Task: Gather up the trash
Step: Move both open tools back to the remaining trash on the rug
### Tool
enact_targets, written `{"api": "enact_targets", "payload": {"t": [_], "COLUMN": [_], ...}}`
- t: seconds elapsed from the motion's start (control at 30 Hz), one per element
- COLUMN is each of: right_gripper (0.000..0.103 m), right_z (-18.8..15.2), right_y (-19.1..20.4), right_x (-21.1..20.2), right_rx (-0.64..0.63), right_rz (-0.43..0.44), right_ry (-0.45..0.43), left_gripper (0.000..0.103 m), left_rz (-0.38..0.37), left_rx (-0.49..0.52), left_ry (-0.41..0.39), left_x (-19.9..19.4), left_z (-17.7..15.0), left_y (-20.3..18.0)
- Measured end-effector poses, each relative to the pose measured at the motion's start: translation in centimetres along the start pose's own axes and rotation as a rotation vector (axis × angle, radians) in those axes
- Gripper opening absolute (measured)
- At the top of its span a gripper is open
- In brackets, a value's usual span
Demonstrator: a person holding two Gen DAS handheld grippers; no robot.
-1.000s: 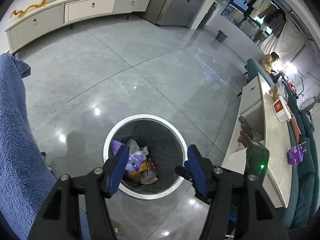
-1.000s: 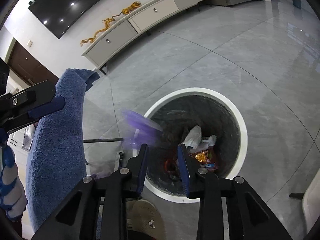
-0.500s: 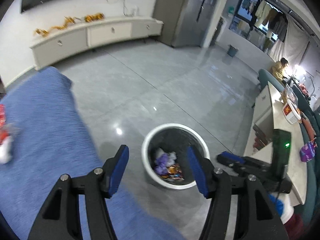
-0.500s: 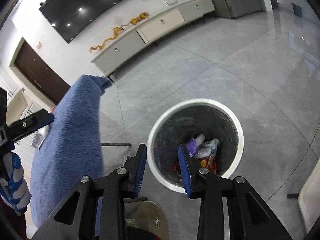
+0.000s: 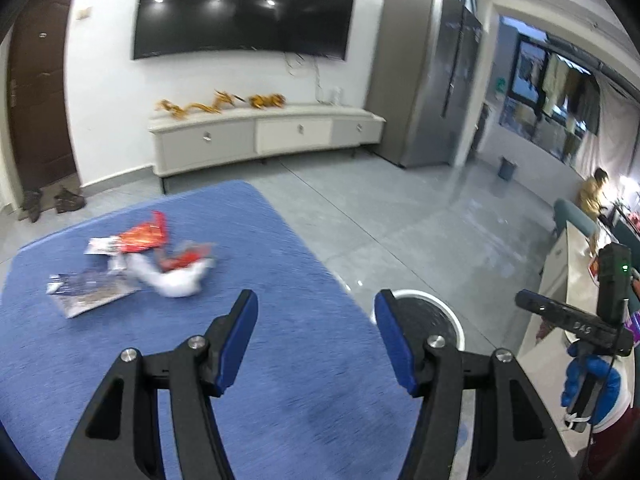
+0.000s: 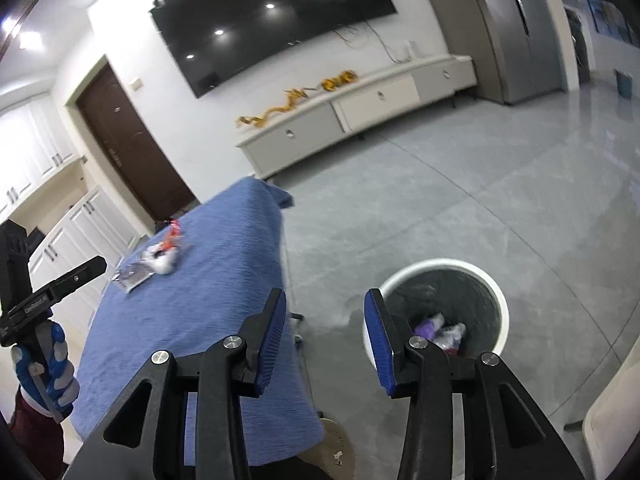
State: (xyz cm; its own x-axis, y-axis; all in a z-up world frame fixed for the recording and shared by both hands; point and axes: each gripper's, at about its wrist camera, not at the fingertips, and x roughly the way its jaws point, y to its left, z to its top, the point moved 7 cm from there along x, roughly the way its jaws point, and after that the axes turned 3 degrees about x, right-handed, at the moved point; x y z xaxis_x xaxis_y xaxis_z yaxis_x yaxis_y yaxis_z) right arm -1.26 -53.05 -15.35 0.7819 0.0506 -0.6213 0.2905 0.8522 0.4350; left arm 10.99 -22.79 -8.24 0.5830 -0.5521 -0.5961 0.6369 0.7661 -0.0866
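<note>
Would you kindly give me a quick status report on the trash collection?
Left gripper open, empty. Right gripper opening, nothing between its fingers. Wrappers on blue tabletop; some trash in bin. Nothing in the way.

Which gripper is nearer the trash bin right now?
Right. The right gripper hangs, empty and opening, beside the trash bin; the left gripper is over the blue table.

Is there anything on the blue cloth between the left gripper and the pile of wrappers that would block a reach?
Nothing visible. The left gripper is empty, and only bare blue cloth lies between it and the wrappers.
</note>
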Motion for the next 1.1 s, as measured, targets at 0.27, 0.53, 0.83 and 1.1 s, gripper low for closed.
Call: {"api": "enact_targets", "payload": {"t": [0.27, 0.53, 0.83, 1.1], "right_gripper": [0.046, 0.048, 0.053, 0.054], "right_z": [1.3, 1.4, 1.1, 0.2], "right_y": [6.6, 12.1, 17.4, 21.4], "right_x": [-2.9, -3.9, -2.6, 3.0], "right_rx": [-0.114, -0.196, -0.282, -0.322], "right_rz": [0.045, 0.082, 0.110, 0.134], "right_ry": [-0.045, -0.054, -0.021, 0.071], "left_gripper": [0.062, 0.069, 0.070, 0.071], "left_rz": [0.100, 0.185, 0.245, 0.272], "left_rx": [-0.081, -0.155, -0.262, -0.329], "left_ry": [-0.104, -0.153, -0.150, -0.084], "left_x": [-8.0, -13.4, -15.3, -12.7], "left_z": [-0.7, -2.9, -6.6, -9.2], "left_y": [7.4, 13.2, 20.3, 25.2]}}
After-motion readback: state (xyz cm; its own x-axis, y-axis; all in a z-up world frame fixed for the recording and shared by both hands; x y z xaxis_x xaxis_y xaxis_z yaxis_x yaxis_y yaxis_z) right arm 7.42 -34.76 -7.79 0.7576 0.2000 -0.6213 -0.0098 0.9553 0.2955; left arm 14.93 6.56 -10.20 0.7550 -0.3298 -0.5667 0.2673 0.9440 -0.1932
